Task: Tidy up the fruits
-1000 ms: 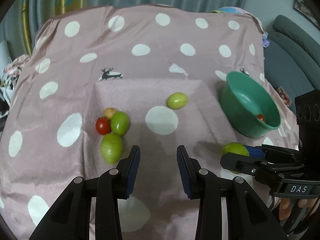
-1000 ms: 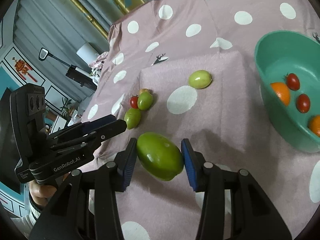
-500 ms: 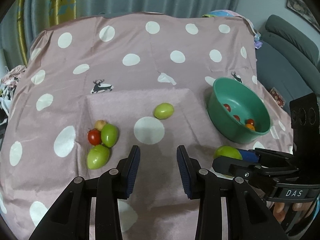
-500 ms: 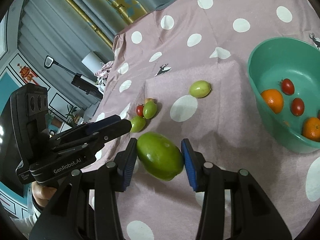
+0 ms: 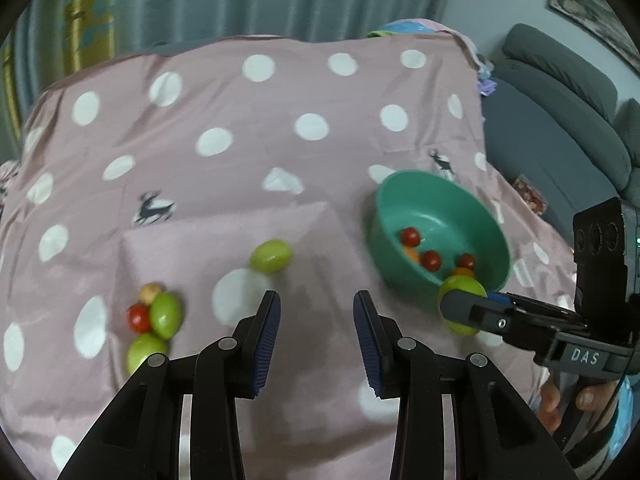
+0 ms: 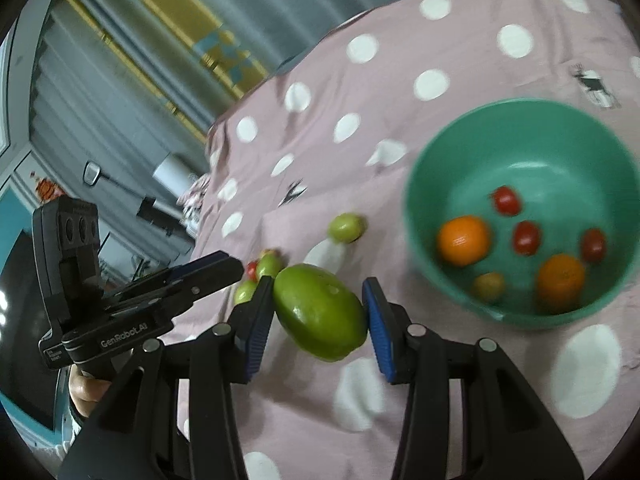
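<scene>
The right gripper [image 6: 318, 320] pinches a large green fruit [image 6: 320, 317] between its blue pads, the fruit sitting askew, one end poking past the fingers. Ahead and to the right of the fingers stands the green bowl [image 6: 440, 152], already holding oranges and cherry tomatoes. The fruit looks smooth and rounded; held at a slant, it could roll out of the pinch short of the rim and run off across the polka-dot cloth [image 6: 432, 420]. The left gripper [image 5: 316, 334] hangs with its fingers spread and nothing between them. To the left of those fingers lies a cluster of small fruits [image 5: 154, 320]; just beyond their tips, a lone green fruit [image 5: 271, 256]. Released too low, the carried fruit might clip the bowl's near wall and tip it.
</scene>
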Tool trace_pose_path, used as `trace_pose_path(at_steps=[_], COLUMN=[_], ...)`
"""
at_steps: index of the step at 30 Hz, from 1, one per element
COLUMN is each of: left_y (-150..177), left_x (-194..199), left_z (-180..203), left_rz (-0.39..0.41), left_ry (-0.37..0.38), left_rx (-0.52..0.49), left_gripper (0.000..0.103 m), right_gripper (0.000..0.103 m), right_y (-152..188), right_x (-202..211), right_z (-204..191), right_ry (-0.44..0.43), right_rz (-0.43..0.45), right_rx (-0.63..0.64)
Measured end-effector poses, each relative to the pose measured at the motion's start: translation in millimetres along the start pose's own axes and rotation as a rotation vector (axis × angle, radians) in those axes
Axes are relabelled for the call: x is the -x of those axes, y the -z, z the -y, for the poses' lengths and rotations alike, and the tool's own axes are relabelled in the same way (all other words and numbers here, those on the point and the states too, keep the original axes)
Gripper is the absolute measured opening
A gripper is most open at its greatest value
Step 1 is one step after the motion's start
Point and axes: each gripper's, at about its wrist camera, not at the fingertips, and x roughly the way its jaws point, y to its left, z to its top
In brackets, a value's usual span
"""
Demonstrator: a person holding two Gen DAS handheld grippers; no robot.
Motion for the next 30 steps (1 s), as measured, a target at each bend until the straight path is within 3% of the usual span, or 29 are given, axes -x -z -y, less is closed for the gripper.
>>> trace_pose_path(at_steps=[12,19,21,24,30], left_y=[-32.0,-40.3,-39.7,-28.5,16.5], left_x=[-45.9,-67.6,-61.3,-49.8,-35.5], left_z=[66.1,85.2,78.7,41.7,-63.7], left_rz=[-0.035,-0.058,-0.021,0.01,-0.097], left_ry=[0.128,0.146,0.121,0.017,-0.214], left_rx=[-0.125,-0.15,-0.133,-0.06,0.082], left_gripper=[0.038,0.038,0.038,0.038,0.039], right_gripper=[0.045,0.045,0.045,0.045,0.045], right_y=[-14.7,-16.8,-15.7,-13.2,-6.0], right_x=[45.6,50.9,51.4,47.2,28.8], right_z=[61.8,81.2,80.8,74.0,47.1], right_ry=[0.106,0.129,0.11,0.08,-0.021], right_rz=[0.115,0.127,0.126,0.107,0.065], right_rx=[-0.104,-0.13,-0.126,-0.105,-0.064])
